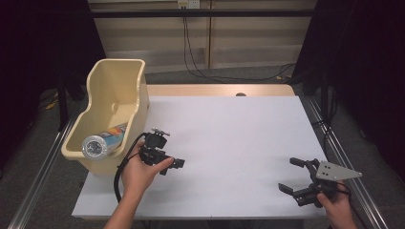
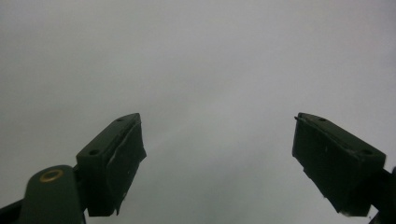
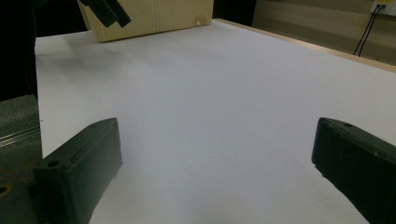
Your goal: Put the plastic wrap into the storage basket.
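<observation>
From the high view I see a shiny round can (image 1: 97,146) in my smooth cream tub (image 1: 136,102) at nine o'clock, while my left gripper (image 2: 217,154) and right gripper (image 3: 217,163) gape empty over flat white board (image 3: 224,93).

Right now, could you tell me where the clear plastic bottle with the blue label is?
In the high view, the clear plastic bottle with the blue label lies inside the cream plastic bin at the table's left edge, just left of the left gripper.
</observation>
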`<state>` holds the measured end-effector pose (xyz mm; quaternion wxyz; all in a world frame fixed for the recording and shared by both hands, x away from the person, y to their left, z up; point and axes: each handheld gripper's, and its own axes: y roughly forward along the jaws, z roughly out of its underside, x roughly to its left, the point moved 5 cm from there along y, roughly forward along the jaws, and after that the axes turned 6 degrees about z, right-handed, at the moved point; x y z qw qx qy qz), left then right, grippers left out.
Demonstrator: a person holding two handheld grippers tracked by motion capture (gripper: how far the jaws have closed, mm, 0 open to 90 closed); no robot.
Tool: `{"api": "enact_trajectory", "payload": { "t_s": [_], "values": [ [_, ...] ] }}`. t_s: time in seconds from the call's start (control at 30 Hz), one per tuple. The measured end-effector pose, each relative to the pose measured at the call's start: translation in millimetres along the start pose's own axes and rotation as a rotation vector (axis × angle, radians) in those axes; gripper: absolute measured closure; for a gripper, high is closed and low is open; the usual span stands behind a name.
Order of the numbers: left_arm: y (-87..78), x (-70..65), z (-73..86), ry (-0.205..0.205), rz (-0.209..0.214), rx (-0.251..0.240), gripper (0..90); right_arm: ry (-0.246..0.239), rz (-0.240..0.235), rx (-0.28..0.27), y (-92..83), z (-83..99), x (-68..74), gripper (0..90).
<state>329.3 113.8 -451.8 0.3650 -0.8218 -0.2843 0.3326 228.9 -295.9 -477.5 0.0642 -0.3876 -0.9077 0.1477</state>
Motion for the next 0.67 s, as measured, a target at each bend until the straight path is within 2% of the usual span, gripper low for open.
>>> {"api": "enact_trajectory", "payload": {
  "t_s": [0.1,0.17,0.3,0.4,0.43,0.5,0.6,0.67],
  "values": [
    [2.8,2.1,3.6,0.022,-0.012,-0.047,16.7,0.002,0.0,-0.001,-0.1,-0.1,-0.1,1.4],
    [1.9,1.4,2.9,0.043,-0.031,-0.124,16.8,0.001,0.001,-0.001,-0.4,0.0,-0.1,1.5],
    [-3.7,-1.4,2.6,0.16,-0.075,-0.325,16.4,0.002,0.001,0.0,-0.2,0.2,-0.2,1.4],
    [-3.9,-2.6,7.0,0.222,-0.11,-0.436,16.4,0.003,0.0,-0.002,-0.3,0.1,-0.1,1.5],
    [-4.4,-2.6,8.1,0.243,-0.117,-0.459,16.4,0.001,0.0,-0.001,-0.1,0.2,-0.1,1.5],
    [-3.8,-2.4,9.0,0.24,-0.101,-0.493,16.0,0.002,0.001,-0.002,-0.2,0.1,-0.2,1.4],
    [-2.1,-0.6,10.5,0.247,-0.099,-0.505,15.4,0.001,0.002,-0.003,-0.8,-0.5,-0.2,1.4],
    [-1.3,-0.5,10.9,0.237,-0.089,-0.52,14.9,-0.001,0.003,-0.004,-0.8,-0.3,-0.4,1.4]
  ]
}}
